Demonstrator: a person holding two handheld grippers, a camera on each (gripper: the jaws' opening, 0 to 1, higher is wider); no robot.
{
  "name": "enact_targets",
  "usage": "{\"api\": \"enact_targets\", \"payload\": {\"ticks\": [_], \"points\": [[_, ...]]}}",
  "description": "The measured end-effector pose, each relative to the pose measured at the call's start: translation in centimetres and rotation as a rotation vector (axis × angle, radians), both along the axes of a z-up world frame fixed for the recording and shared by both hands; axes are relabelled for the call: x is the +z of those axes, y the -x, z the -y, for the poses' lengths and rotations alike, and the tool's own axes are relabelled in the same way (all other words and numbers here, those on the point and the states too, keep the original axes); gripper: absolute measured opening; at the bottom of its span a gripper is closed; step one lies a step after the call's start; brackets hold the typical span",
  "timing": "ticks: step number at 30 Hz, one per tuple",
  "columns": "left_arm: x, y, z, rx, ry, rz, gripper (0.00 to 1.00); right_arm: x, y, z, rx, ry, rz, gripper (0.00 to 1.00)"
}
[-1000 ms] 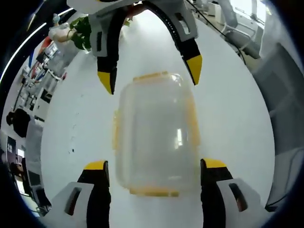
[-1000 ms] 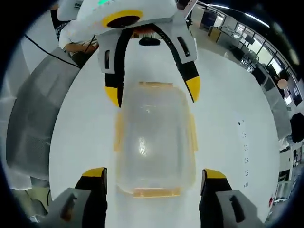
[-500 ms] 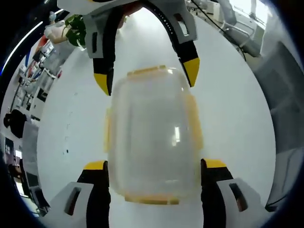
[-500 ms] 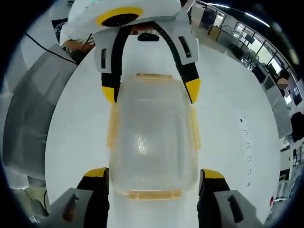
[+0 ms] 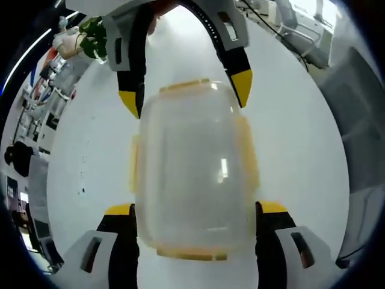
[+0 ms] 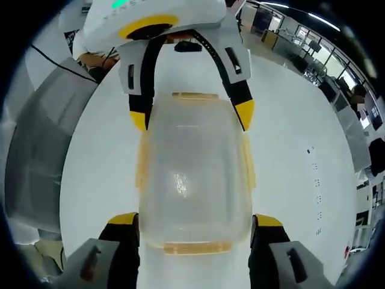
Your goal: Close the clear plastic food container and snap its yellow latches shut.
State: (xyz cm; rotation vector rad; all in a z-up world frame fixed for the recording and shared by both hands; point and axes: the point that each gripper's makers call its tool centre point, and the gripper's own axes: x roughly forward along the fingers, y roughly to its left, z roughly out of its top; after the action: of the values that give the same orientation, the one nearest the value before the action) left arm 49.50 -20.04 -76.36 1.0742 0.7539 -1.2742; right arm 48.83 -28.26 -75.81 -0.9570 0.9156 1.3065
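Container [image 5: 192, 174] is sitting lid-on upon the white table [image 5: 301, 156], yellow latches [image 5: 249, 153] showing along its edges; left gripper [image 5: 195, 214] and right gripper [image 6: 191, 221] are bracketing its opposite ends, jaws spread.

Both grippers have closed in around the container [image 5: 192, 174], their jaws now flanking its ends.

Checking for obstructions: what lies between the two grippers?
The clear plastic food container spans the stretch between the left gripper and the right gripper, seen in both gripper views.
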Motion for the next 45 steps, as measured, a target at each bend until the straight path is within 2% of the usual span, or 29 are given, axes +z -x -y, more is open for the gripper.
{"api": "enact_targets", "payload": {"ticks": [20, 25, 34, 45], "points": [[0.0, 3.0, -3.7, 0.029, 0.010, -0.008, 0.79, 0.0, 3.4, -4.1, -0.024, -0.023, 0.000, 0.74], [0.0, 3.6, -4.7, 0.049, 0.034, -0.013, 0.79, -0.1, 4.0, -5.3, -0.020, -0.014, 0.005, 0.74], [-0.1, 4.2, -6.5, 0.050, 0.037, -0.010, 0.79, -0.2, 4.5, -7.1, -0.024, -0.009, 0.011, 0.74], [-0.1, 3.8, -8.3, 0.048, 0.038, -0.006, 0.79, -0.2, 4.2, -8.9, -0.029, -0.014, 0.017, 0.74]]}}
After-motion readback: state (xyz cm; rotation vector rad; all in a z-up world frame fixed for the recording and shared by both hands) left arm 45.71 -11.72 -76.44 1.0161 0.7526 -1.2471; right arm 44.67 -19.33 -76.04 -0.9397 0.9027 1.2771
